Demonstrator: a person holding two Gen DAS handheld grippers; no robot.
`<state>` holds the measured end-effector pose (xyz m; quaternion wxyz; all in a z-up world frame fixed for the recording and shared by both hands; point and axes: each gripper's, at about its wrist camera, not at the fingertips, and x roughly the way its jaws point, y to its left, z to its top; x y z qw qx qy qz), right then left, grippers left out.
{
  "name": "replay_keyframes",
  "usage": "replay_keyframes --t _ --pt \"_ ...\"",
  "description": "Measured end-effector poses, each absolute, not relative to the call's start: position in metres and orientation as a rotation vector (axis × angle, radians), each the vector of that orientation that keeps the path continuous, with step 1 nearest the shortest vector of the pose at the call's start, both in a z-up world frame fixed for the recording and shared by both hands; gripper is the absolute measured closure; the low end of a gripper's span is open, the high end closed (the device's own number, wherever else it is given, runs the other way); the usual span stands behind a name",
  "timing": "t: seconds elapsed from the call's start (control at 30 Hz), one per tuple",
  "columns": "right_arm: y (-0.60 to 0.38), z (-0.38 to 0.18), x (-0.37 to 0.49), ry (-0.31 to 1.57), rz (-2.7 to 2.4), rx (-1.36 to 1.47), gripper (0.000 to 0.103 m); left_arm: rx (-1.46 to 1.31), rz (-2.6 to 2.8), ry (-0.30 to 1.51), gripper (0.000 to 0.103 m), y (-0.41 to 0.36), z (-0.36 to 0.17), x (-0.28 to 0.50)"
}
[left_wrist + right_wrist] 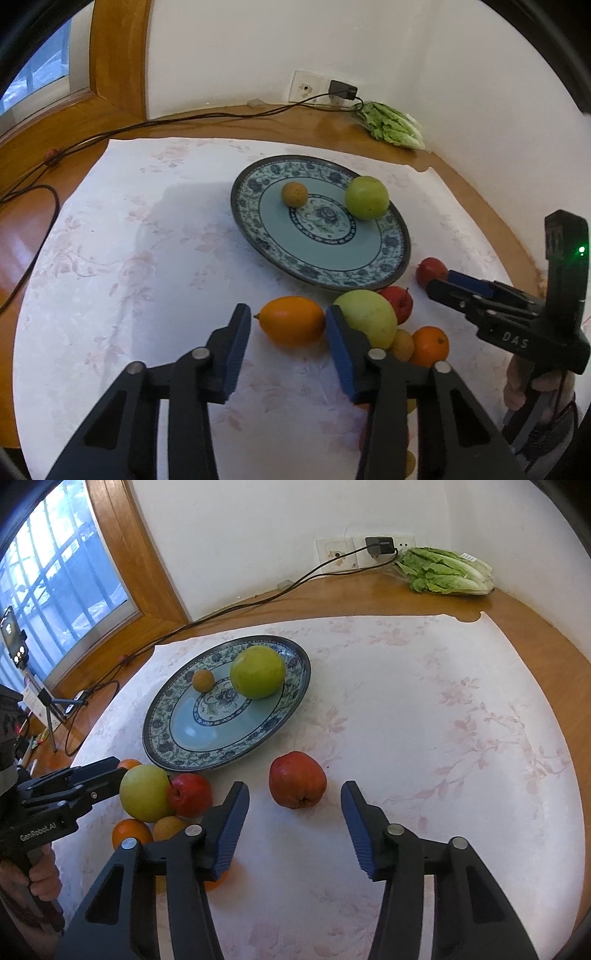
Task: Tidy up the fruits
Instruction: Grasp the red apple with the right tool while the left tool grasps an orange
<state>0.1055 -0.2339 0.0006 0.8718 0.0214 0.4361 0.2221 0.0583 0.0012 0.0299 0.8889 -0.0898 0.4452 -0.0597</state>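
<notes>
blue-and-white porcelain, a patterned plate (391, 236) sits on a pale floral cloth (147, 258) over the wooden table (369, 590). on the plate lie a green apple (366, 198) and a small brownish-orange fruit (294, 194), apart from each other.

the left tongs (288, 325) stand open, their blue pads either side of an oval orange fruit (291, 325) on the cloth; neither pad presses on it, and the right-hand pad sits just in front of a yellow-green apple (369, 317). behind that apple are a small red apple (399, 302), a tan fruit (402, 343) and a round orange (430, 345), bunched together near the plate's front edge.

the right tongs (293, 808) are open too, holding nothing, with a red apple (297, 780) on the cloth just ahead, between the fingertips and not touched by them. it lies alone, to the right of the bunch.

a head of lettuce (443, 572) rests at the far corner by a wall socket (338, 554), with a black cable (240, 605) trailing across the table.
</notes>
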Motion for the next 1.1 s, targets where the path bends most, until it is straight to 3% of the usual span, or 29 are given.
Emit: replay_keyframes --t 0.23,0.53,1.1 --pt "-0.2329 -0.0029 0.1074 0.914 0.469 0.048 0.053 -0.197 -0.140 0.921 0.063 0.0026 0.0291 0.0590" --pt "-0.2309 -0.0048 0.1075 0.902 0.463 0.045 0.069 -0.208 -0.146 0.919 0.063 0.0038 0.0280 0.0593" --pt "-0.2336 -0.0047 0.1069 0.895 0.469 0.053 0.069 -0.193 -0.091 0.944 0.062 0.0062 0.0212 0.0617"
